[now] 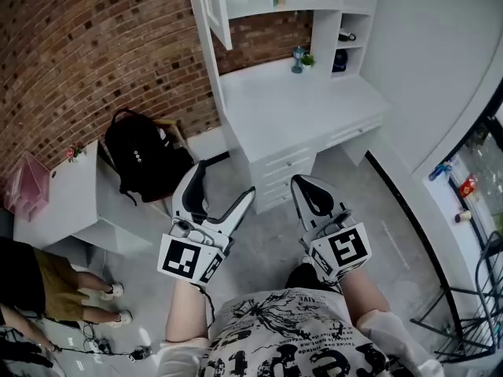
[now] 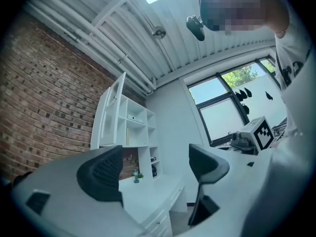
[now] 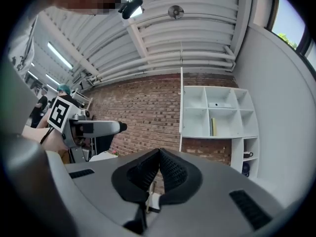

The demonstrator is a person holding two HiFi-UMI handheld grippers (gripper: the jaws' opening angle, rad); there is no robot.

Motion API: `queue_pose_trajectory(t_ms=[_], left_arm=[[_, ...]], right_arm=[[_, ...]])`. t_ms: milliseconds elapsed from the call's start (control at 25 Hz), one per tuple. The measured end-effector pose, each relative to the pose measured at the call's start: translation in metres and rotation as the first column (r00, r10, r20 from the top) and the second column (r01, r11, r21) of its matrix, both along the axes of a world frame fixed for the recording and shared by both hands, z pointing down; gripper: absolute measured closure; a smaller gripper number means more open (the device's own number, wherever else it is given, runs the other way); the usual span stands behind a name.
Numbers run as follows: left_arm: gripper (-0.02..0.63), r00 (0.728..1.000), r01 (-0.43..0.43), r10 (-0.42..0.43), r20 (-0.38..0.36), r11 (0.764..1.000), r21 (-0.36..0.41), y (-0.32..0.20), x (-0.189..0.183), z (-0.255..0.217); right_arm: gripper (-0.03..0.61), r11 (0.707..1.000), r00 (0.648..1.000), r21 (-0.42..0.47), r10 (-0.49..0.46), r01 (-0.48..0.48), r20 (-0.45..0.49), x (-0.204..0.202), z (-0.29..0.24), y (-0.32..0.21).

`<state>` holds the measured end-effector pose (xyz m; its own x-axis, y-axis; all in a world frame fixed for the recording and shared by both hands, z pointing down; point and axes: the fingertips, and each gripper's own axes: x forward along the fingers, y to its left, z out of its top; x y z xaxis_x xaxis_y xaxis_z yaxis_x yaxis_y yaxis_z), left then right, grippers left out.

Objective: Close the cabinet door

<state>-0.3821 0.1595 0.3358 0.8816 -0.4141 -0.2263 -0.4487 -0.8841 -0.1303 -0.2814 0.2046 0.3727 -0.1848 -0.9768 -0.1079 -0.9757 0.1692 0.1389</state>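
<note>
Brick wall (image 1: 94, 45), cabinet door (image 1: 216, 10) ajar, well beyond left tongs (image 1: 226, 181), right tongs (image 1: 301, 182)

The brick wall (image 1: 94, 45) is rough and matt, red-brown with pale mortar lines. The cabinet door (image 1: 214, 6) and the desk surface (image 1: 291, 100) look like smooth white painted board with a faint sheen. The floor (image 1: 267, 242) is grey, mottled and matt, like bare concrete. A backpack (image 1: 145, 159) is dull black cloth. The left tongs (image 1: 226, 181) and right tongs (image 1: 302, 183) have smooth, slightly glossy pale plastic shells; their pads (image 3: 174, 171) are matt black, finely ribbed, rubber-like. The person's shirt (image 1: 291, 336) is white cloth with black print. A box (image 1: 27, 183) looks like translucent pink plastic. The ceiling (image 3: 197, 33) is ribbed white sheeting.
</note>
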Motion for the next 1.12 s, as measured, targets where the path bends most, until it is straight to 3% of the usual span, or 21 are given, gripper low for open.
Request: queue_pose_trajectory(t_ms=[280,520,720,880,1120], left_arm=[[0.209,0.988,0.154,-0.154,-0.031,0.988,-0.01,-0.059,0.087,-0.035],[0.209,0.965,0.258,-0.256,-0.046,0.966,0.029,-0.117,0.147,-0.073],[0.209,0.953,0.303,-0.301,-0.035,0.948,0.093,-0.154,0.174,-0.099],[0.209,0.944,0.33,-0.329,-0.031,0.933,0.141,-0.194,0.171,-0.124],[0.21,0.954,0.29,-0.276,-0.113,0.948,0.13,-0.261,0.154,-0.171]], right_arm=[[0.563,0.991,0.99,0.006,-0.133,0.133,0.053,0.107,-0.029,-0.069],[0.563,0.975,0.975,0.024,-0.221,0.221,-0.023,0.171,-0.074,-0.138],[0.563,0.959,0.959,0.063,-0.273,0.278,-0.076,0.192,-0.101,-0.185],[0.563,0.945,0.949,0.091,-0.307,0.313,-0.072,0.187,-0.117,-0.225],[0.563,0.946,0.951,0.11,-0.297,0.306,-0.087,0.171,-0.139,-0.283]])
